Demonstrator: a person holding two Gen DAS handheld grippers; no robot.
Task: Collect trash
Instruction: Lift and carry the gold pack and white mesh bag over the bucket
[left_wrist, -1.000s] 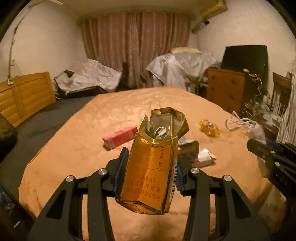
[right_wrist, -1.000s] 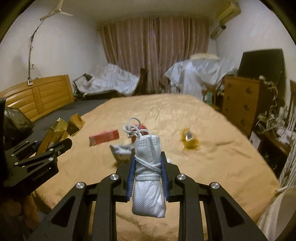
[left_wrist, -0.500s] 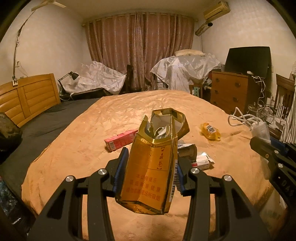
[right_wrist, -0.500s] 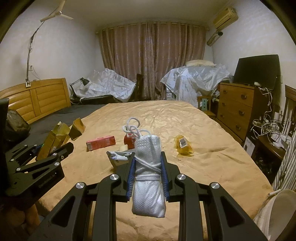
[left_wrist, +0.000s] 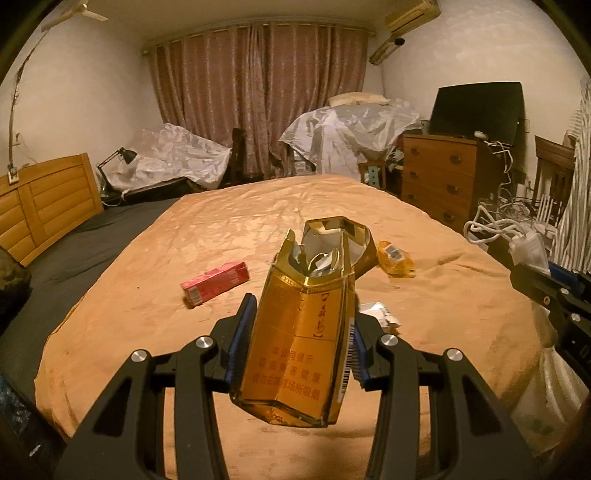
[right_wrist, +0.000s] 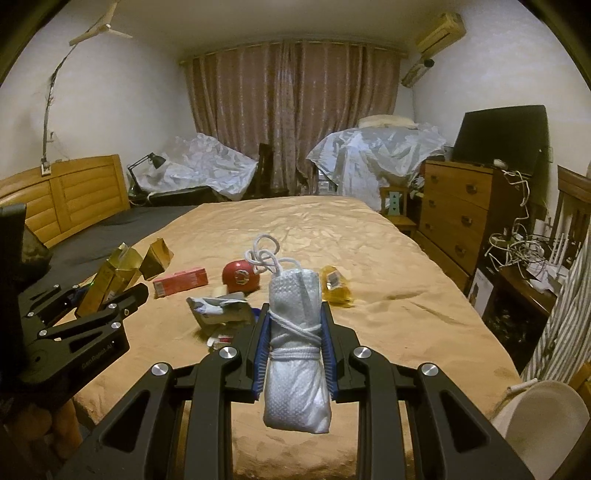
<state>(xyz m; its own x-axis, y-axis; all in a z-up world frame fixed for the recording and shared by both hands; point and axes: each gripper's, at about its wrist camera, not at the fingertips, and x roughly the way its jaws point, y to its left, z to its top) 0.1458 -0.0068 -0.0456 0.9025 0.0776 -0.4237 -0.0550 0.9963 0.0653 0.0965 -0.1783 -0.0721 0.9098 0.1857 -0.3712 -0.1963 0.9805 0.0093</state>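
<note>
My left gripper (left_wrist: 299, 332) is shut on a torn gold cigarette carton (left_wrist: 306, 317) and holds it above the near end of the bed; it also shows in the right wrist view (right_wrist: 110, 280). My right gripper (right_wrist: 295, 332) is shut on a rolled white face mask (right_wrist: 295, 354) tied with its cord, also held above the bed. On the orange bedspread (left_wrist: 229, 236) lie a red pack (left_wrist: 216, 282), a yellow wrapper (left_wrist: 397, 258), a red ball-like item (right_wrist: 242, 277) and crumpled white packs (right_wrist: 218, 312).
A wooden dresser (right_wrist: 458, 218) with a black screen stands right of the bed, with tangled cables (right_wrist: 517, 247) beside it. A white bin rim (right_wrist: 543, 421) shows at the lower right. The wooden headboard (left_wrist: 40, 206) is at the left. Covered furniture stands before the curtains.
Both grippers have drawn back and up from the bed, each keeping its item. The trash on the bedspread now looks farther away.
</note>
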